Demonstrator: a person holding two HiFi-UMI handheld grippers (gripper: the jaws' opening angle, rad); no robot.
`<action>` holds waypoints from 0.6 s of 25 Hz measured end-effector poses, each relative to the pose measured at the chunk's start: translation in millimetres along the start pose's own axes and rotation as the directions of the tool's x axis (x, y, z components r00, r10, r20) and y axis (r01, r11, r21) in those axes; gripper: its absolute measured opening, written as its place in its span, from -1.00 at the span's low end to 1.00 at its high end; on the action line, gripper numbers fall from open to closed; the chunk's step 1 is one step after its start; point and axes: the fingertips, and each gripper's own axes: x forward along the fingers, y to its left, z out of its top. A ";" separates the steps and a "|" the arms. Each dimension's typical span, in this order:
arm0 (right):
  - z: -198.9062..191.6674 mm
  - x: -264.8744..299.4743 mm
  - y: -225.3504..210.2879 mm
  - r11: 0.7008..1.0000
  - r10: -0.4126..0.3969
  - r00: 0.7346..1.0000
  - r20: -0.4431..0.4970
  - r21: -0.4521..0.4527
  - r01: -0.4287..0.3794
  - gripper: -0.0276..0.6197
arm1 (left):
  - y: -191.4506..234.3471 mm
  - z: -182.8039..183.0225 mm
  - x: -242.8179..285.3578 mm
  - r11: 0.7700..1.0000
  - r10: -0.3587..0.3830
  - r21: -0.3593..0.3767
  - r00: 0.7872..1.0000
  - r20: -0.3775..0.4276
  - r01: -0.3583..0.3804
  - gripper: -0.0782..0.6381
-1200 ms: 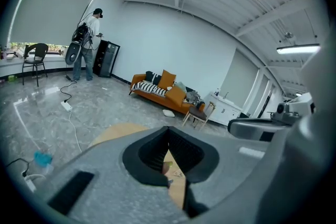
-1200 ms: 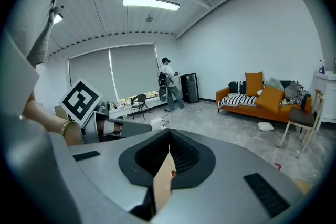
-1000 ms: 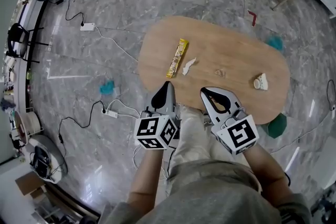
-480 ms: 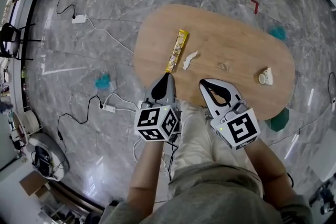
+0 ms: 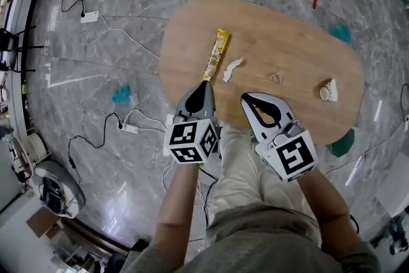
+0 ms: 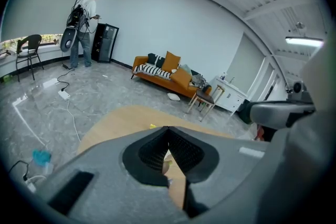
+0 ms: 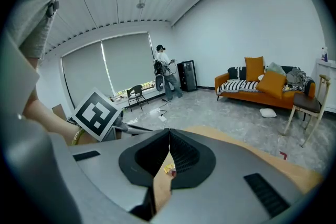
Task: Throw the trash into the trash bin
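On the oval wooden table (image 5: 300,41) lie 4 pieces of trash: a long yellow wrapper (image 5: 216,55), just beside it a white paper scrap (image 5: 231,69), a small brown bit (image 5: 275,78) near the middle, and a crumpled white piece (image 5: 328,91) towards the right end. The left gripper (image 5: 204,84) hangs over the near edge of the table, its tip close to the lower end of the yellow wrapper but apart from it. Its jaws are pressed together with nothing between them. The right gripper (image 5: 246,98) is beside it, also over the near edge, jaws together and empty. On the grey floor a white power strip (image 5: 88,16) lies with its cable.
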 end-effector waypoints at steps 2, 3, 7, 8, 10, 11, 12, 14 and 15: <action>-5.0 5.6 -1.9 1.000 0.000 1.000 -0.008 0.009 0.000 -0.89 | 5.6 -5.2 7.8 1.000 0.006 -0.001 1.000 -0.012 -0.006 -0.76; -7.6 8.2 -2.8 1.000 0.001 1.000 -0.012 0.013 0.000 -0.89 | 8.2 -7.9 11.6 1.000 0.009 -0.002 1.000 -0.019 -0.009 -0.76; -18.0 16.9 -6.2 1.000 0.006 1.000 -0.024 0.028 -0.005 -0.89 | 17.5 -19.0 25.1 1.000 0.022 -0.003 0.999 -0.045 -0.023 -0.76; -20.4 19.1 -6.8 0.999 0.007 1.000 -0.027 0.033 -0.007 -0.89 | 19.7 -22.0 28.3 1.000 0.026 -0.002 0.998 -0.051 -0.026 -0.76; -24.8 23.7 -7.6 0.999 0.011 0.999 -0.032 0.043 -0.009 -0.89 | 23.8 -28.6 34.4 1.000 0.028 0.000 0.997 -0.066 -0.028 -0.76; -26.8 26.1 -8.0 0.999 0.011 0.999 -0.034 0.049 -0.010 -0.89 | 25.9 -32.0 37.4 1.000 0.028 0.000 0.997 -0.073 -0.028 -0.76; -28.6 28.7 -8.5 0.998 0.011 0.999 -0.035 0.054 -0.009 -0.89 | 28.0 -35.1 40.5 1.000 0.029 0.000 0.996 -0.080 -0.029 -0.76; -32.0 33.6 -9.9 0.998 0.010 0.999 -0.034 0.062 -0.008 -0.89 | 32.1 -41.3 47.1 1.000 0.031 0.003 0.995 -0.093 -0.031 -0.76; -34.1 35.8 -10.3 0.998 0.010 0.999 -0.035 0.066 -0.008 -0.89 | 34.3 -44.8 50.4 0.999 0.034 0.007 0.994 -0.102 -0.034 -0.76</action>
